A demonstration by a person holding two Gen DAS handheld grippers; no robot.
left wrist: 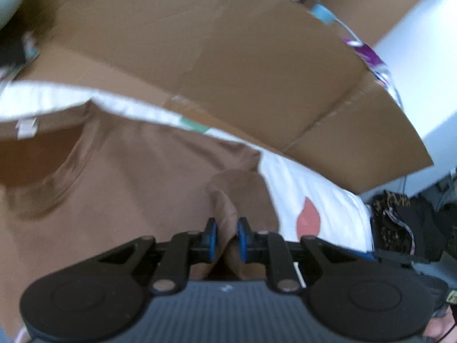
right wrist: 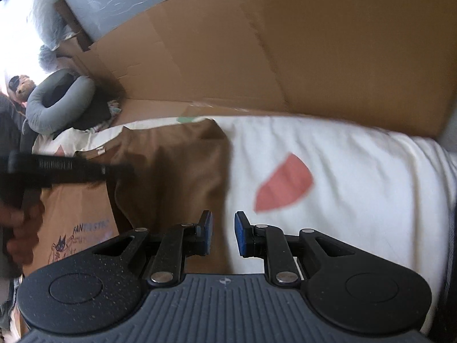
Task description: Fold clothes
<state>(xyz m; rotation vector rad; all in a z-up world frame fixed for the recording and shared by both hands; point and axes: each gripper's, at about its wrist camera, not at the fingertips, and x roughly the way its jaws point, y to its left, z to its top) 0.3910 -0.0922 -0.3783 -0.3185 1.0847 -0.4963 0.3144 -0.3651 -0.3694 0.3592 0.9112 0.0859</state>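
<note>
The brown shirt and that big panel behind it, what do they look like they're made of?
The brown shirt looks like soft matte knit, probably cotton jersey: it drapes, bunches between the left gripper pads, and has a ribbed collar. The panel looks like plain corrugated cardboard: flat tan surface, straight fold creases, a cut edge. Blur hides finer texture.

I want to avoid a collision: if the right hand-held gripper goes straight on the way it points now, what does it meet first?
Probably the brown shirt, at its edge where it meets the white sheet. The right hand-held gripper points down at that border. Depth is unclear in this blurred view.
</note>
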